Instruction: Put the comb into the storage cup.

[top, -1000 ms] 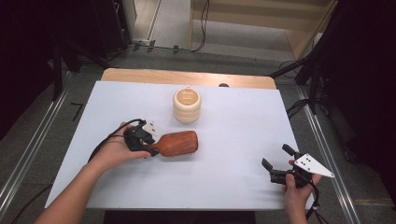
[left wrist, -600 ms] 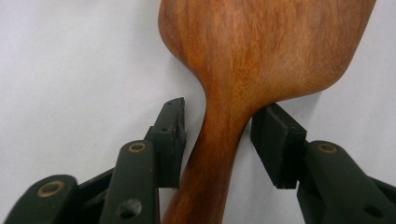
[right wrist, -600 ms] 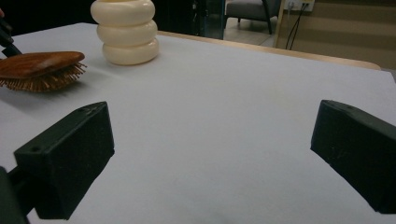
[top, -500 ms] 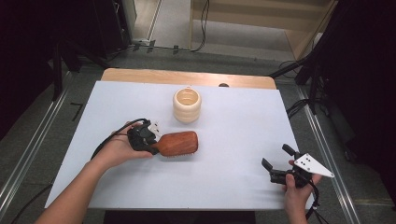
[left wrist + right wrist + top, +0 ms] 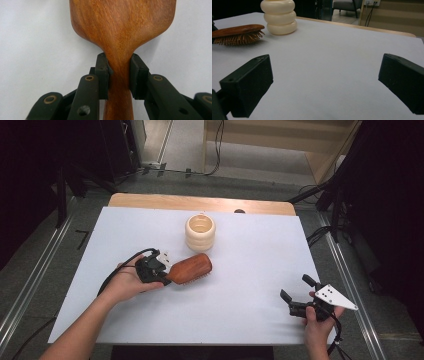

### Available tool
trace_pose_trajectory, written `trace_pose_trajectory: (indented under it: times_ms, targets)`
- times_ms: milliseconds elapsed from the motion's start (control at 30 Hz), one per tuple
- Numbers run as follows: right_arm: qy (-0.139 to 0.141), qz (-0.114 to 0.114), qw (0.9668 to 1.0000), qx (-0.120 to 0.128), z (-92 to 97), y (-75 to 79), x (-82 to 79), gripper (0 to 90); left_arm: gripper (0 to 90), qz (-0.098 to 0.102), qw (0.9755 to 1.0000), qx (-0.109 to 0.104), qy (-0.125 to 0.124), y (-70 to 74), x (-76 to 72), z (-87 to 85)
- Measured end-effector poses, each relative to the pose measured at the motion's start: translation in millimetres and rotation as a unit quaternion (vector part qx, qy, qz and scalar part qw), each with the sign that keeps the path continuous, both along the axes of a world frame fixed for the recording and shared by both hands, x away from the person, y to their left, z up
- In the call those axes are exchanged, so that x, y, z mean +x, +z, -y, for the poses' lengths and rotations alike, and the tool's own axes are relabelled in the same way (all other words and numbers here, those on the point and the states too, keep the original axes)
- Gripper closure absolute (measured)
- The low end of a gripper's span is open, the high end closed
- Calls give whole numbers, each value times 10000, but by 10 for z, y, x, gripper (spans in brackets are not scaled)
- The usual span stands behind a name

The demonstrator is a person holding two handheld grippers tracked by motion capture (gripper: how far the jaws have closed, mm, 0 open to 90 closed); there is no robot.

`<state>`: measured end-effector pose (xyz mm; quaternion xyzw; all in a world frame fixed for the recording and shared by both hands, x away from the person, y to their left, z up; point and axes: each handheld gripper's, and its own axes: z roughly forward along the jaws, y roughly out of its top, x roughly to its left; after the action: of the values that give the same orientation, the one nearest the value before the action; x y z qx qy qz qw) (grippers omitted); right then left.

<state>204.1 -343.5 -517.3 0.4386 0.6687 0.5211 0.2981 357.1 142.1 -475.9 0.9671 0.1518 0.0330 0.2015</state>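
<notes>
The right claw point(image 5: 295, 301) rests wide and empty at the worktop's point(image 5: 250, 270) near edge, out of the way. Mid-worktop, the left claw point(image 5: 119, 72) has just been closing and clamps the brush point(image 5: 190, 268) by its neck, likely for a steady lift. Beyond stands the cup point(image 5: 200, 232).

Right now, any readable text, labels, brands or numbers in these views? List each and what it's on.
None readable. The wooden brush, the cream ribbed cup, the white table and both grippers, left and right, carry no visible print, label or number.
</notes>
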Motion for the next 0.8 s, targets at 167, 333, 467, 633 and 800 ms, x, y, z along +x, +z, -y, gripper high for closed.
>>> trace_pose_trajectory:
  times_ms: [167,333,467,633,800]
  targets:
    - [-2,8,10000,1,2,0,1,0,729,36,9999,-134,74,-11,-19,-19]
    - [-6,2,10000,1,0,0,0,0,729,110,9992,-292,263,-24,-53,-42]
    - [-3,7,10000,4,2,0,1,0,730,189,9981,-483,324,-8,-76,-86]
    - [-9,13,10000,10,3,0,0,0,729,246,9968,-665,372,22,-99,-98]
    - [-23,17,10000,11,4,1,0,0,729,304,9943,-941,396,48,-142,-98]
